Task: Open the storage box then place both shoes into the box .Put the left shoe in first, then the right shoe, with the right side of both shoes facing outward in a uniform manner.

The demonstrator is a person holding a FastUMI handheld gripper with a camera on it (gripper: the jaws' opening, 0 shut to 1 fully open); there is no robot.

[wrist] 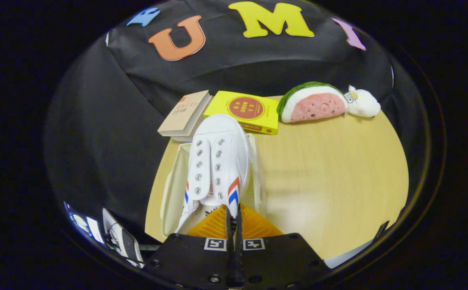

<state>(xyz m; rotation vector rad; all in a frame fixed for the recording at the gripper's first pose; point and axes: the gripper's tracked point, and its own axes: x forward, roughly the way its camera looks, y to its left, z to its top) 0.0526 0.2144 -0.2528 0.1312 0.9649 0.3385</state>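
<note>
A white canvas shoe (217,157) with metal eyelets and red-and-blue side stripes hangs just ahead of my fingers, toe pointing away toward the books. My gripper (234,212) is shut on the rim of the shoe's opening, and the orange fingers (211,225) are pressed almost together on it. Under and around the shoe is the open storage box (172,189), whose pale walls rise on both sides of the shoe. I cannot tell whether the sole touches the box floor.
The box stands at the left edge of a light wooden table (330,169). Beyond it lie a tan book (183,114) and a yellow book (246,110). A watermelon-slice plush (314,102) and a small white plush (362,102) sit at the far right.
</note>
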